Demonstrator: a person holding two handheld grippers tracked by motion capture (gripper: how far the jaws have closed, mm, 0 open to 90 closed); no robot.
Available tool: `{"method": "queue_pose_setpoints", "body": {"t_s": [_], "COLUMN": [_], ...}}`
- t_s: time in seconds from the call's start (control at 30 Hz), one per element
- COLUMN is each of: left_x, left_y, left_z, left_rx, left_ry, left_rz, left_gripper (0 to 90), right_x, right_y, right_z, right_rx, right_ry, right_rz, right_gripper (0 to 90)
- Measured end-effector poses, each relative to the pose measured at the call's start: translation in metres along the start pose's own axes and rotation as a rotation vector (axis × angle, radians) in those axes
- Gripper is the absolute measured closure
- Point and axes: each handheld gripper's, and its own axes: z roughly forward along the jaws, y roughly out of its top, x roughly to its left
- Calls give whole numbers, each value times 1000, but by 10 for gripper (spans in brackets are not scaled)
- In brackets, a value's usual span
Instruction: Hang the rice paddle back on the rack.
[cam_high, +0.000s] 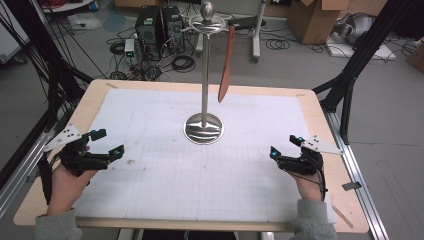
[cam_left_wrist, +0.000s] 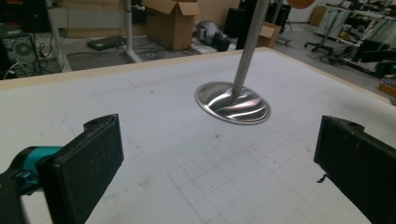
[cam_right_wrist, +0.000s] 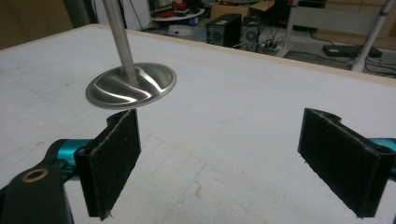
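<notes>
Table under white grid mat; metal stand at centre, brown spatula hanging from its top hook. We hold left tongs and right tongs wide open, empty, well apart from stand. Nothing grasped yet; spatula untouched, reach and grasp left.

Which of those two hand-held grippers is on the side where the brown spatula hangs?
The right gripper. The brown spatula hangs from the metal stand on its right-hand side; the left gripper sits across the table, both open and empty.
</notes>
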Motion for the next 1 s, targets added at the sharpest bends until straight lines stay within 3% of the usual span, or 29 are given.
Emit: {"method": "queue_pose_setpoints", "body": {"t_s": [0.37, 0.77, 0.83, 1.0], "left_x": [12, 20, 21, 22], "left_y": [-9, -15, -16, -18], "left_z": [-4, -10, -10, -7], "left_rx": [-8, -10, -5, 10], "left_ry": [50, 159, 165, 171], "left_rz": [-20, -27, -33, -38], "left_gripper": [18, 18, 18, 18], "right_x": [-18, -31, -31, -30], "right_y": [-9, -21, -20, -19], "right_z": [-16, -17, -18, -19], "right_rx": [-31, -16, -30, -52], "right_ry": [-55, -140, -134, -124], "right_rz": [53, 104, 129, 134], "right_gripper": [117, 116, 116, 117]}}
